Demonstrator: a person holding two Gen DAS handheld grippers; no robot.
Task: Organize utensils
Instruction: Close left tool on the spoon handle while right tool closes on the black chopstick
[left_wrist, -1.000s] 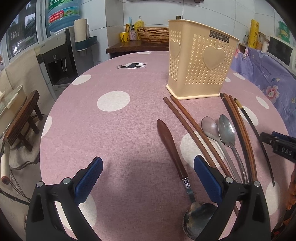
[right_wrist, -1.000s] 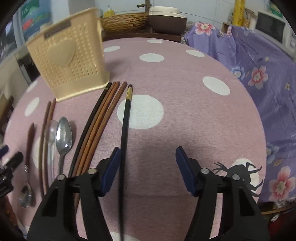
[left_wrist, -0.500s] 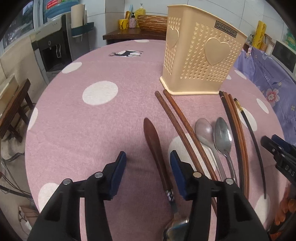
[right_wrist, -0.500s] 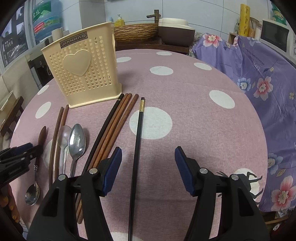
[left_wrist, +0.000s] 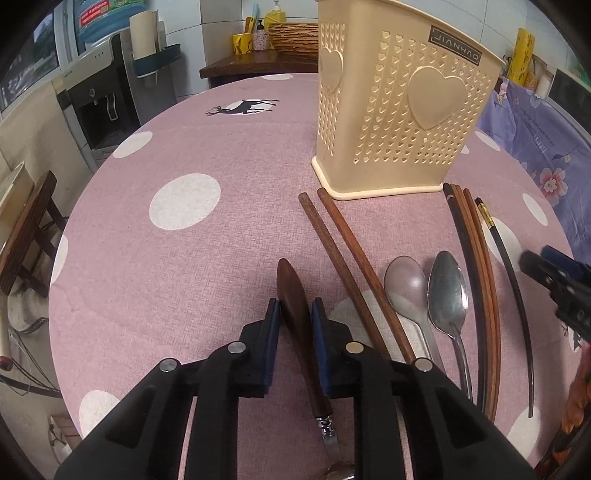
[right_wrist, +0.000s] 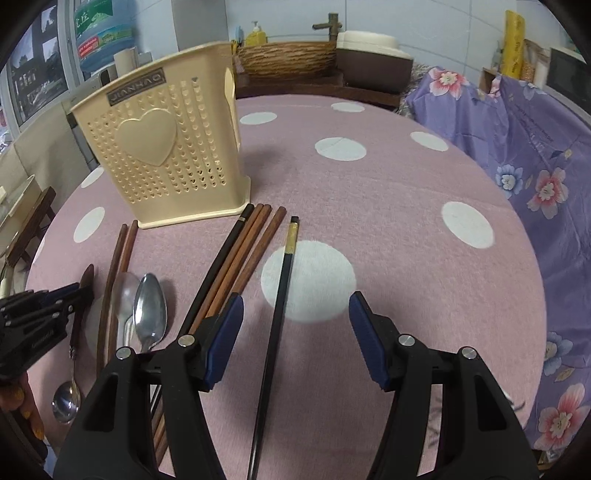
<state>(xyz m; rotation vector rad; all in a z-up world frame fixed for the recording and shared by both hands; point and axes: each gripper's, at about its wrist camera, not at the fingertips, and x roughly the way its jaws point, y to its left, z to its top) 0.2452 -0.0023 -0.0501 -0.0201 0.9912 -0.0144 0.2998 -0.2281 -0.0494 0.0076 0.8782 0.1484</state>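
Two steel spoons (left_wrist: 424, 291) and loose chopsticks (left_wrist: 354, 273) crowd the wooden-handled spoon (left_wrist: 295, 314) (cream holder (left_wrist: 399, 122) behind). The left gripper (left_wrist: 294, 314) has just been closing and now clamps its handle; the right gripper (right_wrist: 295, 321) gapes over a black chopstick (right_wrist: 280, 295).

Black plastic tool (left_wrist: 293, 315) with blue pads (left_wrist: 272, 325), silver rivets.

A water dispenser (left_wrist: 107, 96) stands by white tiled walls (left_wrist: 221, 33), beside a dark wooden side table (left_wrist: 255, 66).

A home kitchen (water dispenser (left_wrist: 107, 96), microwave (right_wrist: 565, 68), tiled walls).
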